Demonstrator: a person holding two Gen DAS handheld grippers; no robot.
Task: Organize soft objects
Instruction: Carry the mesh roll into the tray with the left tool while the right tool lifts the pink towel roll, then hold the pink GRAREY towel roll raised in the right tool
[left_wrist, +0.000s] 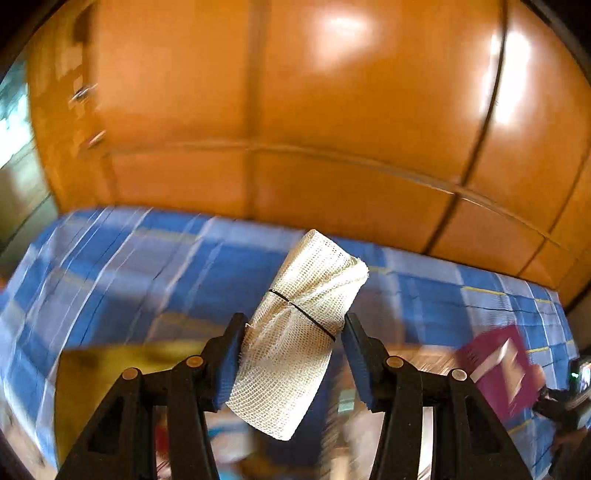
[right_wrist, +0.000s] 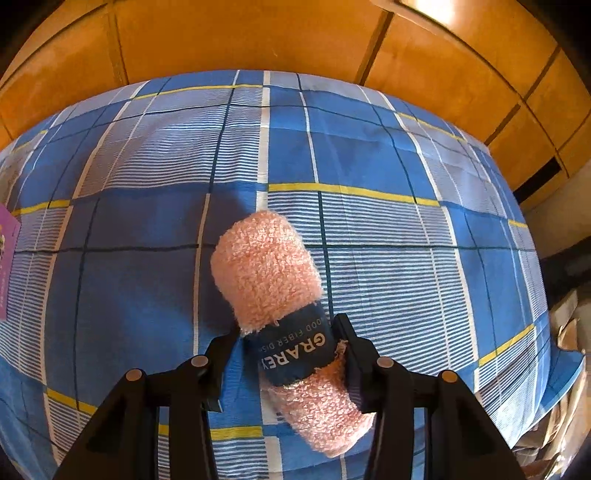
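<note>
Through the left wrist camera I see my left gripper (left_wrist: 291, 354) in the lower middle of the frame, its black fingers with blue pads partly closed on a cream mesh-cloth roll bound by a thin black band (left_wrist: 295, 332). The roll sits tilted between the jaws, its upper end leaning toward the right, its lower end hanging below the pads. The left pad presses its side; at the right pad I cannot tell whether there is contact. Behind it runs a blue checked bedsheet with white and yellow lines (left_wrist: 147, 266), badly blurred, and glossy orange wooden panels (left_wrist: 258, 110) fill the upper half. A magenta card (left_wrist: 506, 369) shows at the lower right.

Through the right wrist camera my right gripper (right_wrist: 288, 354) is at the lower middle, jaws partly closed around a fluffy peach-pink cloth roll with a dark blue paper label (right_wrist: 280, 314). The roll lies diagonally, its upper end pointing up-left over the sheet. Both pads sit at the labelled waist.
</note>
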